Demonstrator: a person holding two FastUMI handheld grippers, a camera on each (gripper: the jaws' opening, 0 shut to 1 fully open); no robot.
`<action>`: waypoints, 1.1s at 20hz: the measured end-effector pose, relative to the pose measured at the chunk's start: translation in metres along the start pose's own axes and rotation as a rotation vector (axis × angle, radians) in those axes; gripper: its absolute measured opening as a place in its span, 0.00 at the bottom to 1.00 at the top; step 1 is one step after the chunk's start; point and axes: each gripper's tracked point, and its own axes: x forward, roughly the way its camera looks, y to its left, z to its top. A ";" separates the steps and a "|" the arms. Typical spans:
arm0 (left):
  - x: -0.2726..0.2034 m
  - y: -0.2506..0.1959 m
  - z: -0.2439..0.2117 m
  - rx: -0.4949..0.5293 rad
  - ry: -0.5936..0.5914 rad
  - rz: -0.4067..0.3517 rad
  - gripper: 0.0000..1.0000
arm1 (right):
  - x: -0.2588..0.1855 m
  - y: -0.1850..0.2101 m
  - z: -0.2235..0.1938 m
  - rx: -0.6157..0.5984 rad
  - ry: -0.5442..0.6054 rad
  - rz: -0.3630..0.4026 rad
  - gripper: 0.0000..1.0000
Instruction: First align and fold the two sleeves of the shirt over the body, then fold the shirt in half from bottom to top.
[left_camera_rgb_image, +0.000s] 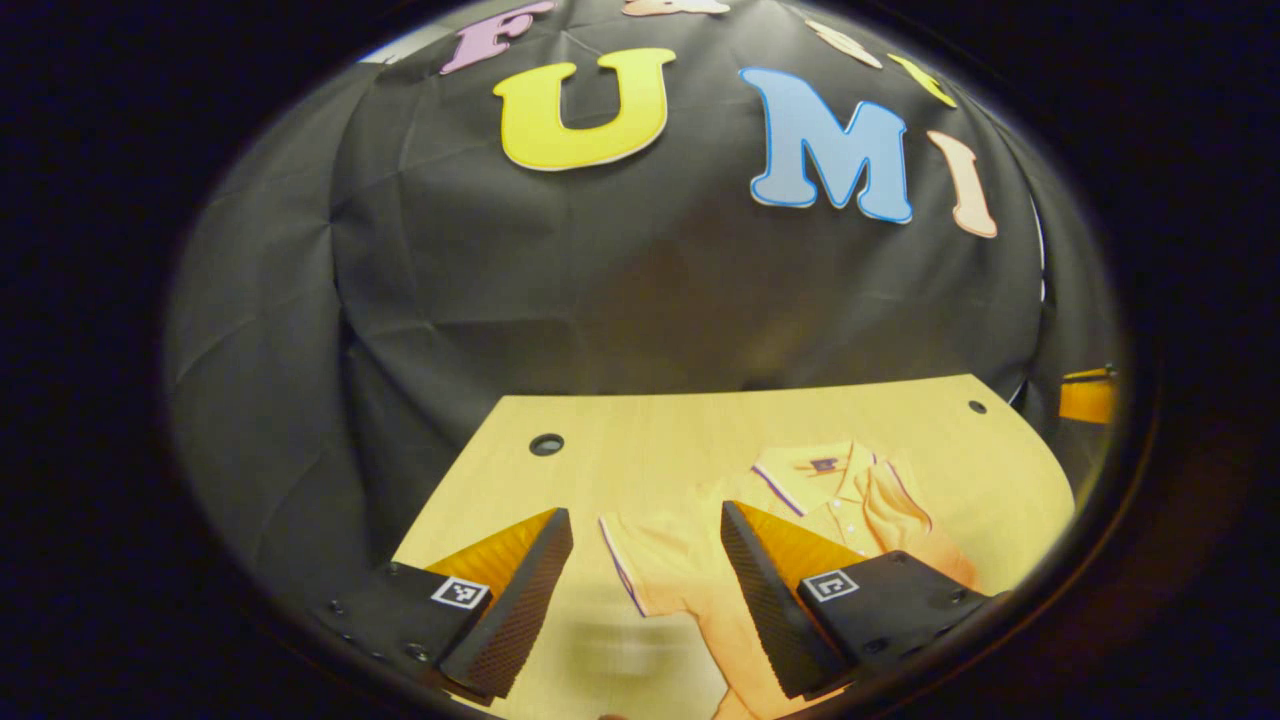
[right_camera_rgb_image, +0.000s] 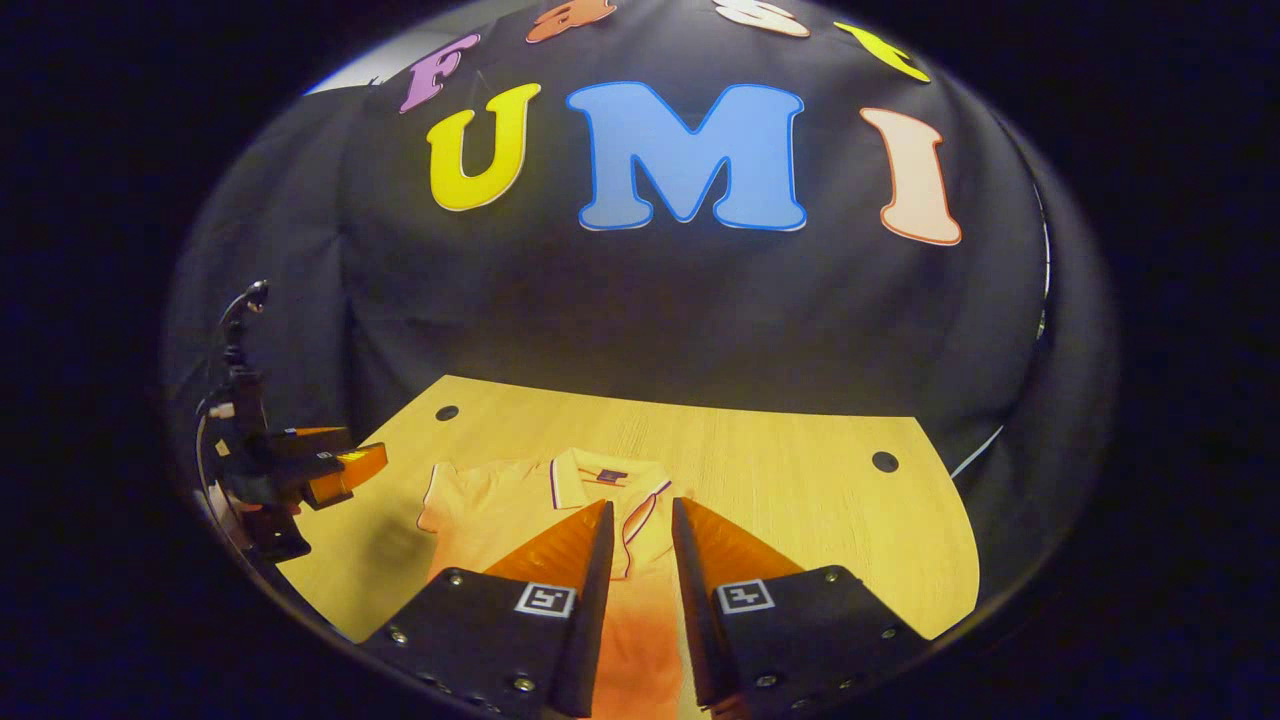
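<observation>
Jaws on the left gripper (left_camera_rgb_image: 640, 590) gape wide above the shirt's (left_camera_rgb_image: 690, 570) sleeve (left_camera_rgb_image: 640, 555); those on the right gripper (right_camera_rgb_image: 640, 590) stand narrowly parted, gripping nothing. Beyond, the shirt lies flat on the worktop (right_camera_rgb_image: 780, 470), collar (right_camera_rgb_image: 600, 480) farthest. Being soft and light, it should pinch best at a sleeve hem.

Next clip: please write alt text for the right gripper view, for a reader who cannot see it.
A yellow-orange polo shirt lies flat, collar toward the far wall, on a light wooden table; one sleeve is spread outward, the other already folded over the body. The right gripper hovers over the collar, fingers slightly parted and holding nothing. The left gripper is at the table's edge beside the spread sleeve.
</observation>
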 end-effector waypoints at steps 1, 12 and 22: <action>0.009 0.000 -0.009 0.000 0.017 -0.008 1.00 | -0.003 -0.002 -0.003 0.003 0.005 -0.010 0.37; 0.076 -0.001 -0.095 -0.036 0.211 -0.016 0.98 | -0.025 -0.008 -0.023 0.047 0.049 -0.077 0.37; 0.096 -0.007 -0.127 -0.057 0.287 -0.014 1.00 | -0.028 -0.018 -0.034 0.071 0.082 -0.112 0.34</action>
